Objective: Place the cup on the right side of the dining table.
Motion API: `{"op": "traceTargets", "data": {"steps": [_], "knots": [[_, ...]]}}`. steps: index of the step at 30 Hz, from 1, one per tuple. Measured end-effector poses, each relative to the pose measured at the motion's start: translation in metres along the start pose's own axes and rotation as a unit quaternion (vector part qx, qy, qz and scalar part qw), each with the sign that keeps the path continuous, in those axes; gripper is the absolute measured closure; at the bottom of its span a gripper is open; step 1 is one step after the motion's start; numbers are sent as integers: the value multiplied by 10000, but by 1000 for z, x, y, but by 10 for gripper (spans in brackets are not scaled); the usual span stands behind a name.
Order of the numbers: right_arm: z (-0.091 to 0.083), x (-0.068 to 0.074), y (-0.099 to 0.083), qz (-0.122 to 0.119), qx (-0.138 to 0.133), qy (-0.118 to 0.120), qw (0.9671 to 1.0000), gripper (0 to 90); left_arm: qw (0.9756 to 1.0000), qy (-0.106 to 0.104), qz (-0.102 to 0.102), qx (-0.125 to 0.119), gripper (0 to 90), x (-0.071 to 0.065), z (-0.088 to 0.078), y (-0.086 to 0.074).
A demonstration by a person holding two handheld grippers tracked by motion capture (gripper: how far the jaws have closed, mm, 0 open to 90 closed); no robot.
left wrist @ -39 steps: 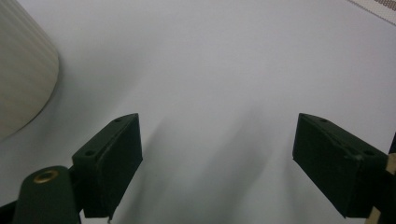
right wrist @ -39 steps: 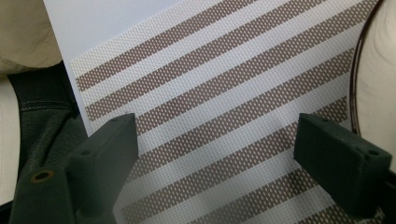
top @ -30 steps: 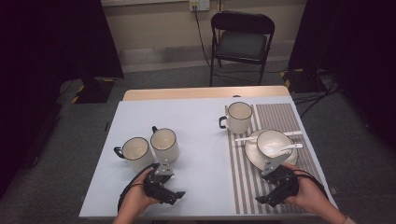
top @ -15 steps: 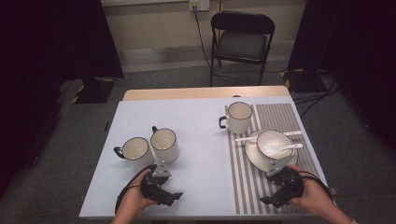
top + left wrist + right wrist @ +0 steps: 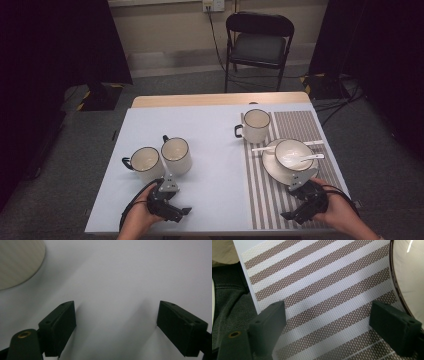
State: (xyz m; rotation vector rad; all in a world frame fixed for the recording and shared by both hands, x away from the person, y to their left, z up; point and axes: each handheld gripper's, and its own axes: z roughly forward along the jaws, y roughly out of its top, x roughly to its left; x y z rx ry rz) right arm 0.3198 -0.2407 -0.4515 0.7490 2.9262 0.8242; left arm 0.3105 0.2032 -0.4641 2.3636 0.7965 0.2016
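My left gripper (image 5: pixel 169 202) is held low over the bare pale tabletop near the front edge, just in front of two cream mugs (image 5: pixel 145 162) (image 5: pixel 176 154). In the left gripper view its jaws stand wide open with nothing between them (image 5: pixel 116 325), and a mug's side (image 5: pixel 17 262) shows at the upper left. My right gripper (image 5: pixel 304 202) hovers over the striped placemat (image 5: pixel 272 200), in front of a plate (image 5: pixel 272 167) that carries a bowl (image 5: pixel 292 152) with a spoon (image 5: pixel 312 157). Its jaws are open and empty (image 5: pixel 328 327), with the plate's rim (image 5: pixel 404 277) at the right.
A third mug (image 5: pixel 256 125) stands at the placemat's far left corner, and a second spoon (image 5: pixel 264 148) lies beside the plate. A folding chair (image 5: pixel 259 47) stands beyond the table. The table's near edge and the person's dark trousers (image 5: pixel 227 305) lie close to the right gripper.
My right gripper has drifted slightly toward the table's near edge. The left gripper has barely moved, and both stay open.
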Motion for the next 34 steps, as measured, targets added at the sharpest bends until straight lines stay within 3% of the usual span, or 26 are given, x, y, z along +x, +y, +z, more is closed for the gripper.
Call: {"op": "traceTargets", "data": {"steps": [10, 20, 28, 34], "knots": [[0, -3, -12, -250, -277, -66, 9993, 134, 9996, 155, 157, -185, 145, 3, -4, -12], [2, -2, -24, -682, -627, -97, 9957, 119, 9973, -6, 335, -660, 135, 7, -4, -26], [2, -1, -28, -636, -769, -103, 9950, 119, 9960, -41, 358, -820, 132, 8, -4, -30], [2, 0, -28, -643, -765, -159, 9949, 118, 9960, -101, 391, -801, 119, 8, -4, -30]]}}
